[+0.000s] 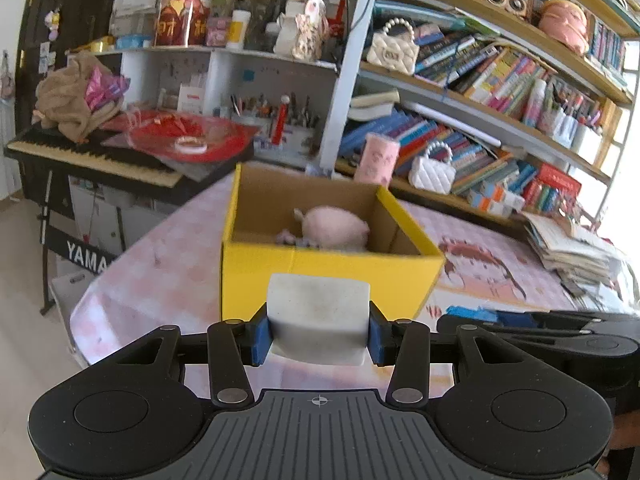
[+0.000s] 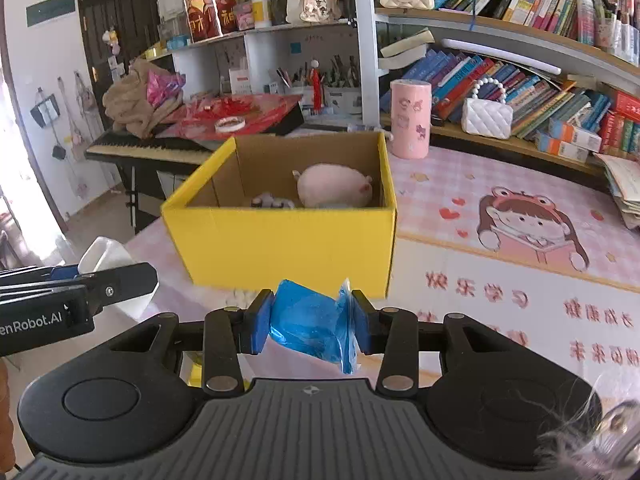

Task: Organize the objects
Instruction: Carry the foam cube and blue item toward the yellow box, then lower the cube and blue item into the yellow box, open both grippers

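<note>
A yellow cardboard box [image 1: 320, 276] stands open on the pink table; it also shows in the right wrist view [image 2: 280, 244]. Inside lie a pink plush toy [image 1: 334, 228] [image 2: 334, 186] and a small greyish item [image 2: 272, 202]. My left gripper [image 1: 318, 330] is shut on a white block [image 1: 318, 316], held just in front of the box's near wall. My right gripper [image 2: 310, 322] is shut on a blue plastic roll [image 2: 310, 324], also in front of the box. The left gripper with its block shows at the left of the right wrist view [image 2: 104, 276].
A pink cylinder [image 2: 410, 120] stands behind the box. White quilted handbags [image 2: 486, 116] and books fill the shelves at the right. A keyboard piano [image 2: 160, 146] with red items stands at the left. A pile of papers [image 1: 568, 248] lies at the table's far right. The pink mat [image 2: 520, 280] is bare.
</note>
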Tool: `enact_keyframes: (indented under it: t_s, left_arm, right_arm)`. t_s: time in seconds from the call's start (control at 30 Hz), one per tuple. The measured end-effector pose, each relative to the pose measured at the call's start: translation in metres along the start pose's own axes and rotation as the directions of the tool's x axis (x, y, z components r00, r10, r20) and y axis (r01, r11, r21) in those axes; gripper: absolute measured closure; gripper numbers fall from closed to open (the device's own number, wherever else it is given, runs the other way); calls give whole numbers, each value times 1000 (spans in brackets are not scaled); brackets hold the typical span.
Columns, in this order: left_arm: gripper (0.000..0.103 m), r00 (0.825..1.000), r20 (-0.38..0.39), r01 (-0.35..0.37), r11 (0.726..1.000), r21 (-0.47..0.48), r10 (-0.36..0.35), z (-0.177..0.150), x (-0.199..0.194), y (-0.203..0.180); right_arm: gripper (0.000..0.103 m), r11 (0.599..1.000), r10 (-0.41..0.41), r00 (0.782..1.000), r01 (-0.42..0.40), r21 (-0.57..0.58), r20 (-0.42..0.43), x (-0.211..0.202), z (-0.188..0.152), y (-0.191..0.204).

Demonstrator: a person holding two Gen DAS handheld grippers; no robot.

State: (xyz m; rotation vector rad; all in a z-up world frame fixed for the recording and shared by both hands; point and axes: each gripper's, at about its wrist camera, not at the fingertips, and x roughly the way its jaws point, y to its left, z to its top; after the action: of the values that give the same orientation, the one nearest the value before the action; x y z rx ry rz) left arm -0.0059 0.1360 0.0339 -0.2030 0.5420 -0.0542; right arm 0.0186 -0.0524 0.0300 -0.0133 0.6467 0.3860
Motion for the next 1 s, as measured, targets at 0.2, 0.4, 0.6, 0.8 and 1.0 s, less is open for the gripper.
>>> enact_keyframes:
  t_s: [0.2,0.4,0.6,0.8,1.0]
  left_arm:
    - [59,999,41,-27,1000,-2,27,31,26,-1]
    - [59,996,67,-63,998,-6,63,53,59,-2]
    - [59,993,36,-109,994,13,109,61,96,-4]
    - [59,990,-32,-137,990,43,139,60,129,-7]
    - [59,983,-95,-152,987,44,156,53,149,-4]
  right_arm:
    - [64,999,46,999,-46,-2,29,27,38,-7]
    - [64,997,68,996,-66,-43,55,62,75,-16]
    - [64,991,73,996,-67,-119,50,106,102,-25]
    - [64,978,80,995,-91,-189,-62,158,111,-29]
    - [64,952,91,981,-137,-275,-172,194,109,-25]
